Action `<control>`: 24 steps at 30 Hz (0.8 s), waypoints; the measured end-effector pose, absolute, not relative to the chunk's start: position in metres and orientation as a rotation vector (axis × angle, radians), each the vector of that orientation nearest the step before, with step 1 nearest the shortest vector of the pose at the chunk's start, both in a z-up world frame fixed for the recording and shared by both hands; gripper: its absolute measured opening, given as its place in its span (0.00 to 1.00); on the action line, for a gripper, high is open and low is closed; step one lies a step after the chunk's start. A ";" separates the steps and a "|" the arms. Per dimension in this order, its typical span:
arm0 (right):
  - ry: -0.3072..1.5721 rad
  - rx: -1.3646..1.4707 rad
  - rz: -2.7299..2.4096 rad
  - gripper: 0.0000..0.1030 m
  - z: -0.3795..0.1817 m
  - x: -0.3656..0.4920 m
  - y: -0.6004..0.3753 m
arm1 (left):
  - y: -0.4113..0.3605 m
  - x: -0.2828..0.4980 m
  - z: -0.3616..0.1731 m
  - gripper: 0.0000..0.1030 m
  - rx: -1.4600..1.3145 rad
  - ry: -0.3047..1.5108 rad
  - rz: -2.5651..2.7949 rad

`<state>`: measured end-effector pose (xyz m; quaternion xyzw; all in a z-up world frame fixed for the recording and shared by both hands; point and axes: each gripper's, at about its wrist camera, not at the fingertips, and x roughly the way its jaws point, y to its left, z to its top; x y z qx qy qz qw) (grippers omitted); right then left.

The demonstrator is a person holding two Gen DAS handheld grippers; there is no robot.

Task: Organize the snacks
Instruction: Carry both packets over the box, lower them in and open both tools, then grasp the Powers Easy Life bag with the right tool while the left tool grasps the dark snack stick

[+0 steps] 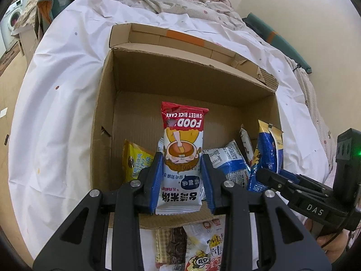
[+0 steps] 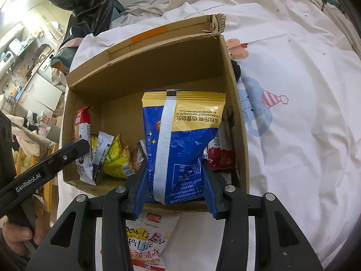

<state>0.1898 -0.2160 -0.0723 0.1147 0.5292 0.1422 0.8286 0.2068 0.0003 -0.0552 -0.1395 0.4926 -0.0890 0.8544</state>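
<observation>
Left wrist view, bottom centre: we see our left gripper (image 1: 182, 176) clamped on a sweet rice cake packet (image 1: 182, 155), blue pads pressed against both long edges. The packet stands upright with its red end up, over the near part of the cardboard box (image 1: 102, 122). At the bottom edge, in front of the box's near wall, a brown snack packet (image 1: 174, 247) and a white-and-yellow snack bag (image 1: 206, 248) lie on the white sheet (image 1: 63, 90).

Right wrist view, bottom centre: our right gripper (image 2: 174, 176) is closed on a blue and yellow snack bag (image 2: 182, 135), seam side facing the camera, held over the box's right half. On the box floor to the left, mid-frame, we note a yellow bag (image 2: 116, 155) and a slim white sachet (image 2: 101, 151); a red packet (image 2: 220, 158) lies against the right wall.

Further up, the far flap carries an orange tape strip (image 2: 149, 35). A rumpled quilt (image 1: 162, 2) fills the top of the left view.
</observation>
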 end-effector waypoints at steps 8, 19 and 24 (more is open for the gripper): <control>1.088 0.254 0.298 0.84 -0.066 0.186 -0.220 | -0.003 0.204 -0.060 0.71 -0.281 1.074 -0.203; 1.091 0.312 0.301 0.84 -0.061 0.180 -0.225 | 0.012 0.188 -0.050 0.72 -0.281 1.044 -0.156; 1.096 0.310 0.310 0.84 -0.058 0.164 -0.220 | 0.021 0.177 -0.045 0.72 -0.282 1.037 -0.138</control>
